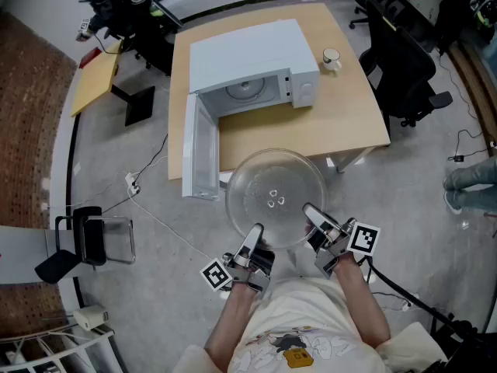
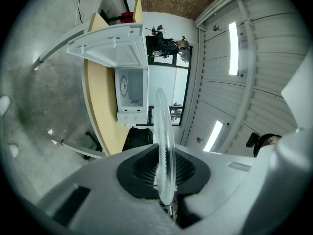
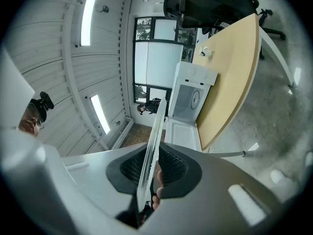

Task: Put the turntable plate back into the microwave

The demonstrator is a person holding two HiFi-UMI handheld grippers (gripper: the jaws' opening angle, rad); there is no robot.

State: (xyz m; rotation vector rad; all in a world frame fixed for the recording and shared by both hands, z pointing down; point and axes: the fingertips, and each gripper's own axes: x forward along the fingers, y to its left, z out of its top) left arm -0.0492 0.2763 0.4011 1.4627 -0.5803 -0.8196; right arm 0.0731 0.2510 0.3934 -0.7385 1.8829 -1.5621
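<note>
A: Where is the turntable plate point(image 1: 273, 196)?
B: In the air, roughly level, over the floor point(image 1: 155, 208), just short of the counter point(image 1: 342, 123) edge. Clear glass. Not yet in the microwave point(image 1: 256, 64).
A: Claws?
B: Left claw point(image 1: 255, 238) is clenched on the near rim, left side. Right claw point(image 1: 313, 217) is clenched on the near rim, right side. Each gripper view shows the glass edge pinched between the ribbed pads point(image 2: 139, 170).
A: Is the microwave ready?
B: Door point(image 1: 199, 150) is swung wide to the left and the cavity point(image 1: 248, 92) faces the person. There is something round on its floor, too small to call. Mug point(image 1: 331, 59) stands to the right of the microwave, out of the path.
A: Which step?
B: Carry phase, I judge. Pickup is done, insertion not begun.
A: Next move?
B: Bring the plate forward, both claws level together so the glass doesn't twist. Keep right of the open door. Slide it in, centre it, lower until it seats, then release. The risk is the rim clipping the opening, since the plate looks nearly as wide as the cavity.
</note>
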